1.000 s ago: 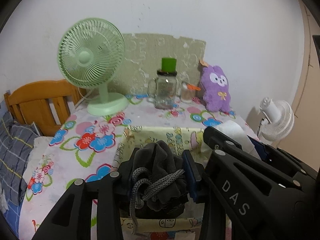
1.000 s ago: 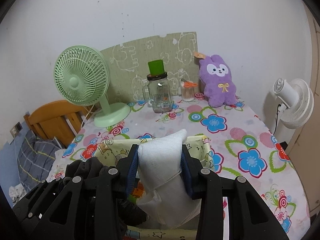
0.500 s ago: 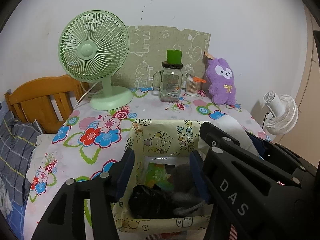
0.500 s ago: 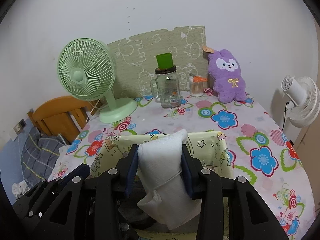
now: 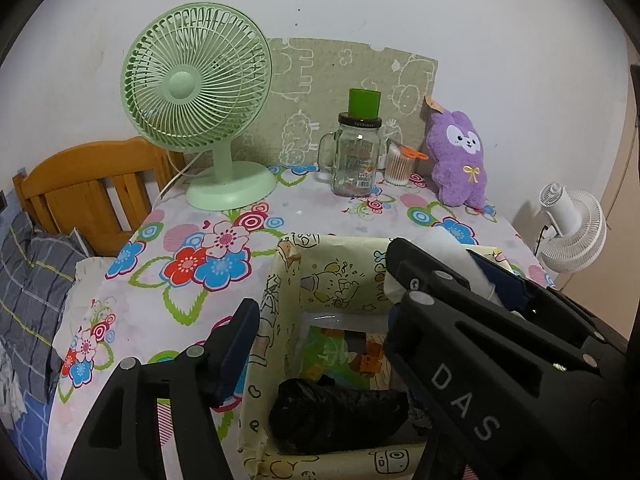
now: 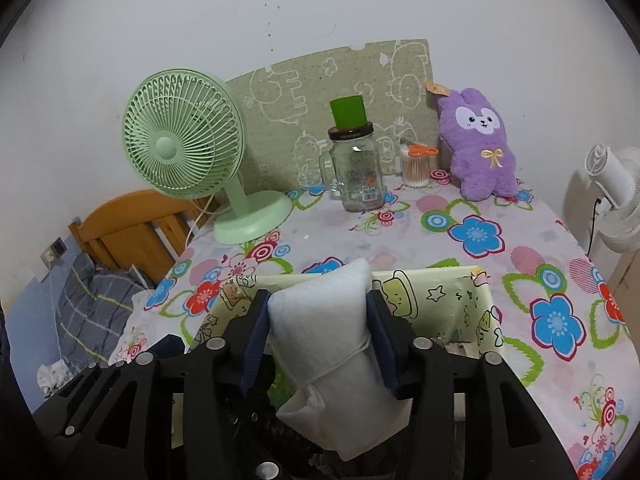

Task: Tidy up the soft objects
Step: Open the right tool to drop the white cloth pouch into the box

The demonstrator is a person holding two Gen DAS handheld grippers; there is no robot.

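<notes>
Your left hand-held gripper (image 5: 320, 344) held the dark drawstring pouch (image 5: 340, 412) a second ago; now its jaws are spread and opening further, nothing between them, and the pouch lies on the floor of the cartoon-print fabric bin (image 5: 336, 268), at the near end, slumped against the near wall. So the first soft item counts as stowed. The gripper hangs just above the bin mouth, left finger outside the bin's left wall. Moving right: your right hand-held gripper (image 6: 318, 344) carries the white rolled towel (image 6: 336, 344), tied with thin string, and it has come a little lower over the same bin. Its jaws were clamped tight a second ago and are now opening. The blue pads look as if they touch the towel's sides, but the squeeze is easing, so I judge release has started and the towel is not yet down. It stands upright between the fingers, lower end dangling into the bin beside the pouch. Expect it to slide in next to the pouch; watch that it doesn't catch on the bin's soft rim. Further right, at the back of the surface (image 6: 500, 280), the purple plush bunny (image 6: 480, 148) leans on the wall untouched, probably the next soft thing to collect.
</notes>
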